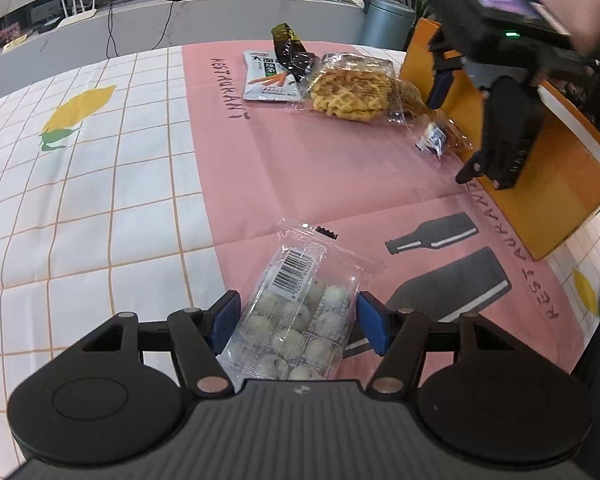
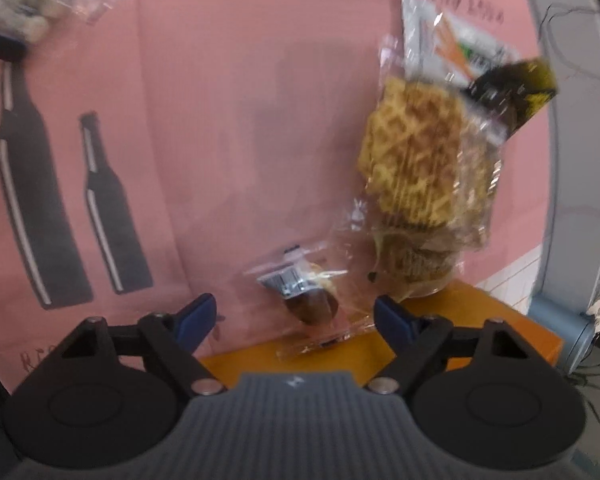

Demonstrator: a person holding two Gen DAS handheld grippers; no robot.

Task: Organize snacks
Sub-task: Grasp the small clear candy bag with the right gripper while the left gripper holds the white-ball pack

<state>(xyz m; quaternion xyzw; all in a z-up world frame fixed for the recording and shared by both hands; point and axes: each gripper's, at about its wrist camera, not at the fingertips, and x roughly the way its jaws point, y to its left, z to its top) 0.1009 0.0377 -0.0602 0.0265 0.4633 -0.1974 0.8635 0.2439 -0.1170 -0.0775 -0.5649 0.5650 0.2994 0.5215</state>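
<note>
Between the blue pads of the left gripper (image 1: 296, 320), a clear packet of pale round sweets (image 1: 296, 316) is pinched, its barcode end pointing away over the pink tablecloth (image 1: 300, 176). Only this view shows the room: a long grey counter (image 1: 180, 16) with a white router (image 1: 78, 8) at the far side, a grey bin (image 1: 388, 20), and the right gripper (image 1: 496, 160) hanging over the orange box (image 1: 560, 184) on the right. The right wrist view, blurred, shows what lies below that gripper (image 2: 296, 316): its jaws are spread, with a small clear packet holding a brown sweet (image 2: 308, 300) between them, untouched, at the box's edge. Just beyond lie a waffle packet (image 2: 416, 160), a carrot-print packet (image 2: 448, 48) and a dark wrapper (image 2: 516, 92).
</note>
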